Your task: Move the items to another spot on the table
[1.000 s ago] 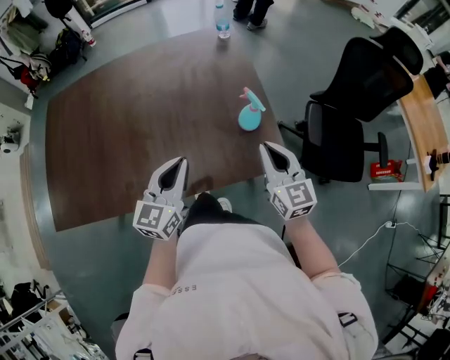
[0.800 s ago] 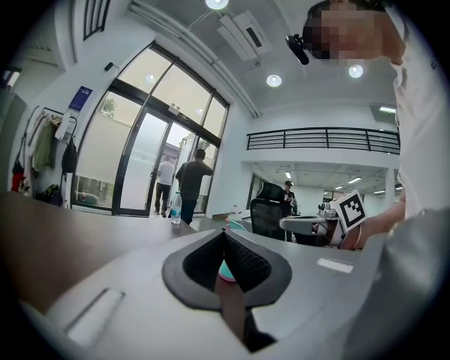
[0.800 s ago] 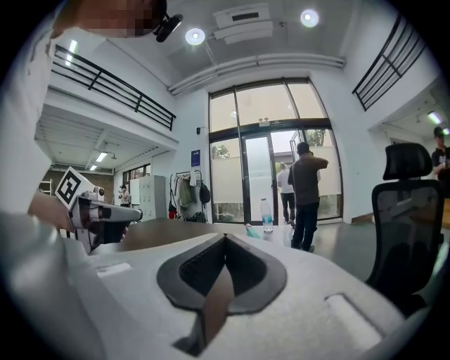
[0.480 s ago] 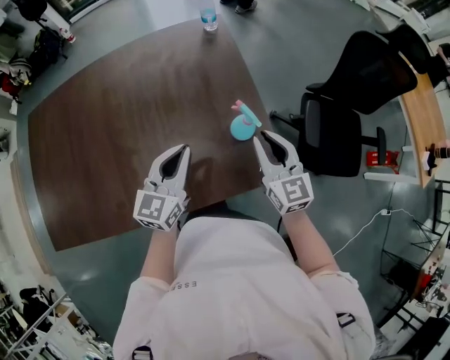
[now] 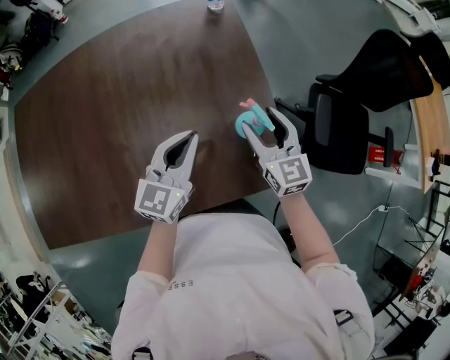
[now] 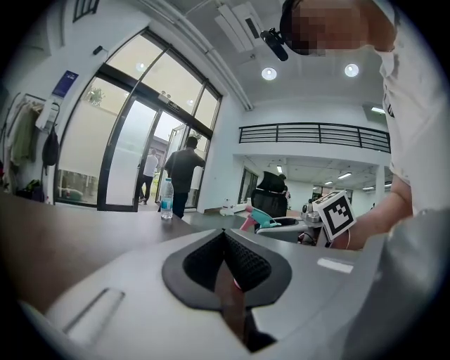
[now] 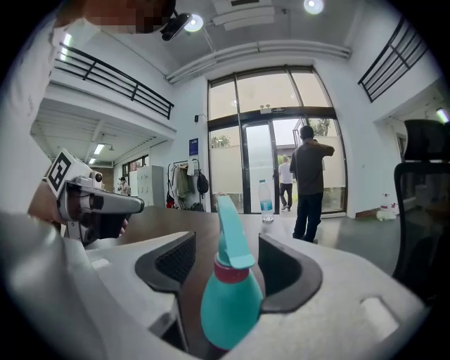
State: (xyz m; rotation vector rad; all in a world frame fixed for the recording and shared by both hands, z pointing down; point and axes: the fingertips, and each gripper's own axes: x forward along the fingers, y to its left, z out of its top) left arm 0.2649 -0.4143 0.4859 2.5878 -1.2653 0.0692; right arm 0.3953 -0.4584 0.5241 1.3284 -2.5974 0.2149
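A teal spray bottle (image 5: 246, 126) with a pink collar stands upright near the right edge of the brown table (image 5: 105, 105). My right gripper (image 5: 262, 123) reaches over that edge. Its jaws have just been opening and now stand wide on either side of the bottle (image 7: 230, 302); the left pad (image 7: 176, 261) is clear of it and the right one is close beside it. My left gripper (image 5: 186, 144) hovers over the table to the left, its jaws pressed together with nothing held (image 6: 225, 261). From there the bottle (image 6: 259, 216) shows to the right.
A water bottle (image 5: 216, 4) stands at the table's far edge. A black office chair (image 5: 365, 91) is close to the right of the table. A person (image 7: 309, 179) stands by the glass doors beyond.
Both grippers moved forward over the table. The right gripper's jaws went from shut to wide open and now straddle the spray bottle.
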